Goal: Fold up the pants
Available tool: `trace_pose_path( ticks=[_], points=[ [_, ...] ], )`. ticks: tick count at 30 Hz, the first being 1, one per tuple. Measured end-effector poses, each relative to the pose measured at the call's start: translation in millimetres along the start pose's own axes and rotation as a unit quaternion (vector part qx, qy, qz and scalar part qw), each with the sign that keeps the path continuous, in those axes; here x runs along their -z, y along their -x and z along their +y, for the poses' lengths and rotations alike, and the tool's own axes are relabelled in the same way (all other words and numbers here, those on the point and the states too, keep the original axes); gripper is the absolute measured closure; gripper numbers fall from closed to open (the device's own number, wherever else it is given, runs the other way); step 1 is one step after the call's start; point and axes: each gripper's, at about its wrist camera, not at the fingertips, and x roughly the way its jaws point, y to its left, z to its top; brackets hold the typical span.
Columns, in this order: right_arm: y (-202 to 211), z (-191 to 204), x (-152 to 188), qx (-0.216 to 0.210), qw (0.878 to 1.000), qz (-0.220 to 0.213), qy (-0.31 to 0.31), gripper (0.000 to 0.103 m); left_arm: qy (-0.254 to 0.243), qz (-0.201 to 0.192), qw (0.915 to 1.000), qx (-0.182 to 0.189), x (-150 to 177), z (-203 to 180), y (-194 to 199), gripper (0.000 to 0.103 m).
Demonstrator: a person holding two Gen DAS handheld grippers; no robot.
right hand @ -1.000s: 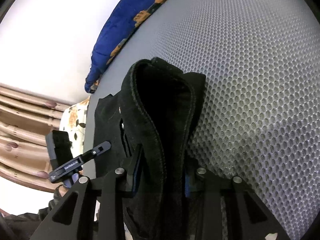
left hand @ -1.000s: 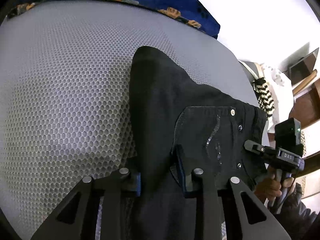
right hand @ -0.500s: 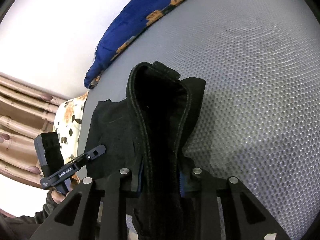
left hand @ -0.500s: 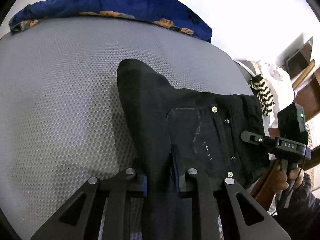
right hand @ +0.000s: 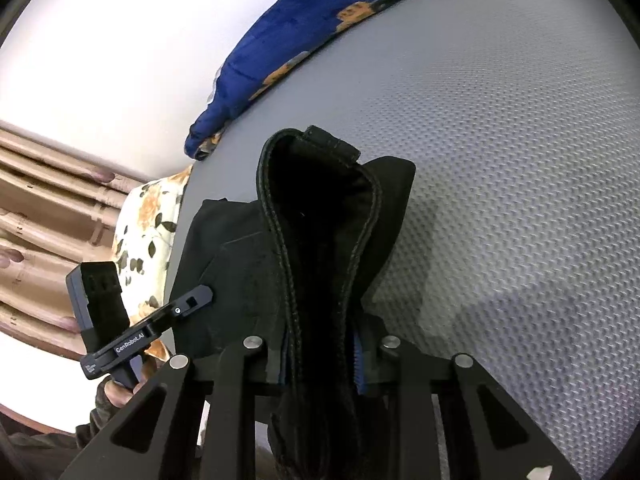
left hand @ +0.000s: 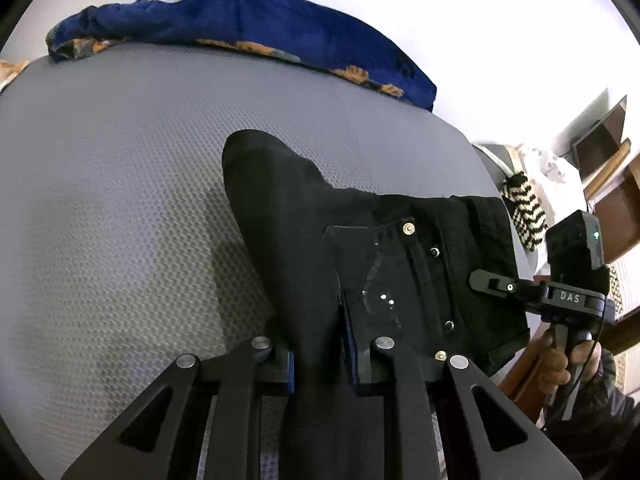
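Black pants [left hand: 420, 264] lie on a grey mesh-patterned bed [left hand: 120, 200], with a rear pocket and rivets facing up. My left gripper [left hand: 318, 360] is shut on a raised fold of the pants, which rises from the jaws towards the bed. My right gripper [right hand: 320, 360] is shut on the pants' waistband [right hand: 320, 240], which stands up as a loop in front of it. The right gripper also shows at the right of the left wrist view [left hand: 496, 284], over the waistband edge. The left gripper shows at the left of the right wrist view [right hand: 192, 300].
A blue floral pillow [left hand: 240, 24] lies along the far side of the bed, also in the right wrist view [right hand: 304, 48]. A striped black-and-white cloth [left hand: 524, 208] and wooden furniture [left hand: 612, 176] are beyond the right edge. A flowered sheet [right hand: 144, 232] and curtains [right hand: 44, 220] are at the left.
Both grippers have lifted and pulled back with the pants in them. The bed and pillow now sit lower and farther in both views. Both stay shut.
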Motion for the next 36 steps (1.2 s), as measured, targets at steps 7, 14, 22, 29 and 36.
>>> trace_pose_path(
  ticks=[7,14,22,29,36],
  points=[
    [-25,15,-25,-0.018,1.000,0.007,0.004,0.081,0.008,-0.018,0.9998,-0.010,-15,15,11,0.084],
    [-40,20,-47,-0.031,0.999,0.010,0.014,0.082,0.011,-0.031,0.9992,-0.022,-39,30,15,0.084],
    [-43,20,-78,-0.036,0.999,0.008,0.024,0.082,0.010,-0.043,0.9985,-0.033,-71,41,9,0.084],
    [-52,26,-107,-0.033,0.999,0.005,0.030,0.082,0.010,-0.052,0.9978,-0.039,-104,53,0,0.084],
    [-66,32,-128,-0.031,0.999,0.003,0.034,0.082,0.017,-0.060,0.9969,-0.048,-133,70,-6,0.084]
  ],
)
